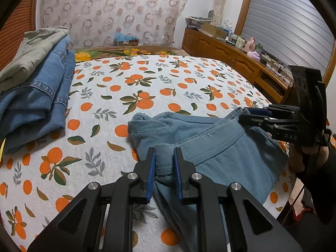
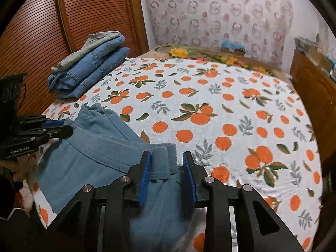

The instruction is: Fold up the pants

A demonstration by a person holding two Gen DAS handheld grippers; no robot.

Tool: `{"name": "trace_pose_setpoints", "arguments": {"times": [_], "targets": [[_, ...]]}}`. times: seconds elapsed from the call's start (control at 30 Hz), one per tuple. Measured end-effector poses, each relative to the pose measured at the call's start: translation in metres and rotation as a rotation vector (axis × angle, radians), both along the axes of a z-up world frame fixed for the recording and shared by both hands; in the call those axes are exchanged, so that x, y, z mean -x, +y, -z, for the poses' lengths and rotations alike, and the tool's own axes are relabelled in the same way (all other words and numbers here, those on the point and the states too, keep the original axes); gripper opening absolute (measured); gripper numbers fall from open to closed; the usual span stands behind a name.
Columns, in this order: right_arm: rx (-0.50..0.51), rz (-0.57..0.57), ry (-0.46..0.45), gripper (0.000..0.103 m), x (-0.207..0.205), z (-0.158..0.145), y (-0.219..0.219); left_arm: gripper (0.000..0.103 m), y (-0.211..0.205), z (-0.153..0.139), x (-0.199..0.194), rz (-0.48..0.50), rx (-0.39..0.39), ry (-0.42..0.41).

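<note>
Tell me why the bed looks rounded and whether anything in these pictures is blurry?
Left wrist view: fisheye lens bows the orange-print bedsheet, dark corners, soft even light. Right wrist view: same bulge; the blue-grey pants go fuzzy close to the lens below the right gripper; the folded denim stack is sharp.

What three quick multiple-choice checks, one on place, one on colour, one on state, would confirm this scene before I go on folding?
1. Where is the stack of folded clothes?
A. far corner of the bed, by the slatted door
B. on the wooden dresser
C. under the pants

2. What colour are the pants?
A. orange
B. grey-blue
C. black

3. How do the left tongs stand?
A. far from the cloth
B. pads astride a waistband fold, gaps visible
C. holding jeans

Answers: 1 A, the stack lies beside the door. 2 B, the cloth is plainly blue. 3 B, the fold sits between both pads.
</note>
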State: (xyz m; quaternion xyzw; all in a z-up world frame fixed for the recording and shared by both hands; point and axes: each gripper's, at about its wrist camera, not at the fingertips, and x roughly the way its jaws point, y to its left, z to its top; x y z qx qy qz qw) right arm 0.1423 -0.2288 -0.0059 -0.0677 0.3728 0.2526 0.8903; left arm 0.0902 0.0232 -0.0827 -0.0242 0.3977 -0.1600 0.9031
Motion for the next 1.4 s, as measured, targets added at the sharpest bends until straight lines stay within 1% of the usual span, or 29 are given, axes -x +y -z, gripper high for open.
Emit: {"name": "trace_pose_setpoints", "arguments": {"times": [0.13,0.17,0.2,0.23,0.33,0.47,0.53,0.6,0.77,0.9,1.03,1.13,1.17,1.23,1.3,1.37,1.4], "targets": [[-0.02,-0.021,0.016,0.032,-0.004,0.001,0.0,0.018,0.0,0.001,-0.001,0.002,-0.004,0.001],[-0.021,-0.027,0.016,0.03,-0.004,0.001,0.001,0.018,0.0,0.0,0.0,0.003,-0.004,-0.002],[-0.02,-0.029,0.008,0.025,-0.002,0.001,0.001,0.017,0.0,-0.001,0.001,0.008,-0.003,-0.008],[-0.02,-0.03,-0.004,0.02,0.0,-0.001,0.001,0.016,-0.001,-0.002,0.002,0.014,-0.009,-0.016],[-0.024,-0.006,-0.056,0.015,0.012,-0.008,-0.004,0.015,-0.006,-0.015,0.015,0.04,-0.002,-0.073],[-0.032,0.004,-0.141,0.014,0.042,-0.024,-0.01,0.015,-0.012,-0.039,0.027,0.054,0.006,-0.145],[-0.042,0.012,-0.16,0.014,0.052,-0.031,-0.014,0.015,-0.014,-0.048,0.028,0.06,0.011,-0.172],[-0.05,0.017,-0.175,0.014,0.058,-0.036,-0.018,0.015,-0.017,-0.054,0.023,0.056,0.008,-0.182],[-0.043,0.049,-0.189,0.014,0.056,-0.038,-0.02,0.015,-0.018,-0.049,-0.003,0.028,0.003,-0.15],[-0.01,0.073,-0.145,0.014,0.04,-0.027,-0.013,0.015,-0.021,-0.033,-0.022,0.008,-0.035,-0.099],[0.033,0.077,-0.116,0.014,0.03,-0.017,-0.003,0.015,-0.022,-0.02,-0.026,-0.002,-0.057,-0.062],[0.051,0.082,-0.104,0.015,0.028,-0.014,0.0,0.016,-0.02,-0.017,-0.027,-0.007,-0.05,-0.043],[0.047,0.081,-0.103,0.019,0.028,-0.016,0.0,0.018,-0.019,-0.017,-0.026,-0.008,-0.047,-0.038],[0.044,0.085,-0.111,0.02,0.029,-0.019,-0.001,0.025,-0.018,-0.018,-0.025,-0.018,-0.056,-0.041],[0.039,0.09,-0.122,0.022,0.029,-0.022,-0.004,0.047,-0.017,-0.021,-0.023,-0.019,-0.053,-0.051],[0.033,0.092,-0.136,0.028,0.033,-0.027,-0.006,0.056,-0.013,-0.024,-0.021,-0.035,-0.037,-0.068],[0.029,0.091,-0.141,0.03,0.035,-0.027,-0.008,0.063,-0.012,-0.025,-0.021,-0.043,-0.034,-0.07]]}}
